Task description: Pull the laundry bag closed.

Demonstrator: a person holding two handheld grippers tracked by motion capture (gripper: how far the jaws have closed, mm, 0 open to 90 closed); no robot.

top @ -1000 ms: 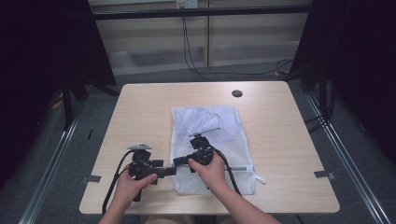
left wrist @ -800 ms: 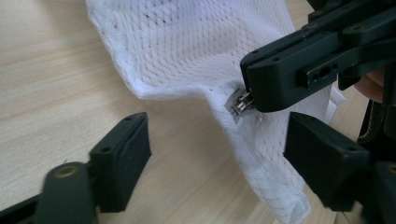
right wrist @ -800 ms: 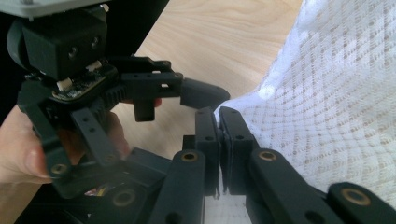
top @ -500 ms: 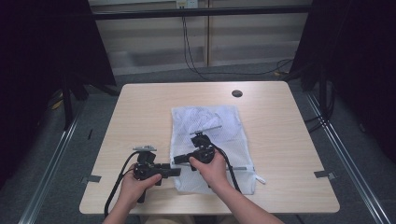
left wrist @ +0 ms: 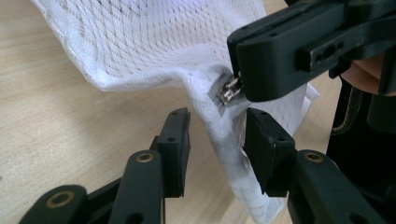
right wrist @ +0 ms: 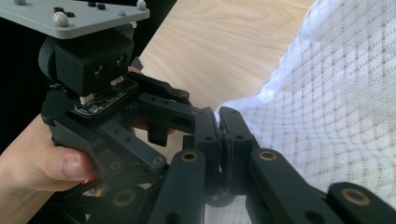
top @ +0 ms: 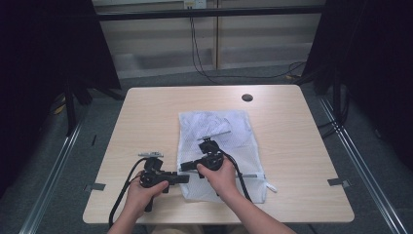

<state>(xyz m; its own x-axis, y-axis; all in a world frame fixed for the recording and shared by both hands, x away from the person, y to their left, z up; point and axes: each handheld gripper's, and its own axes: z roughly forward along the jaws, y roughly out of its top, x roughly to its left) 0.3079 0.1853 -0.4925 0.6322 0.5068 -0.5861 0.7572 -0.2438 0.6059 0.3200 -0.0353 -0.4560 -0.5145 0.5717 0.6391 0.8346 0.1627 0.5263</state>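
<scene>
We see a white, rectangular mesh laundry bag (top: 221, 146) lying flat on the pale wooden table (top: 146, 117), and we take that bag as our landmark. Our 2 black two-jaw grippers meet at the bag's near left edge. The right gripper (top: 187, 167) sits over that part of the bag, its jaws pressed together on the small metal zipper pull (left wrist: 229, 92) at the bag's white fabric hem; in the right gripper view (right wrist: 218, 122) the 2 pads are shut tight with the white netting bunched against them. The left gripper (top: 182, 178) lies just off the bag's left edge, on the bare table, pointing toward the bag. In the left gripper view (left wrist: 217, 140) its jaws stand spread, 1 on either side of a lifted fold of the hem, just below the zipper pull; the right-hand pad seems to brush the cloth, the left-hand one stands clear. The bag's netting is an open, soft weave through which the wood grain shows, while its hem is denser cloth. A small dark round hole (top: 247, 97) lies in the table beyond the bag's far right corner.
</scene>
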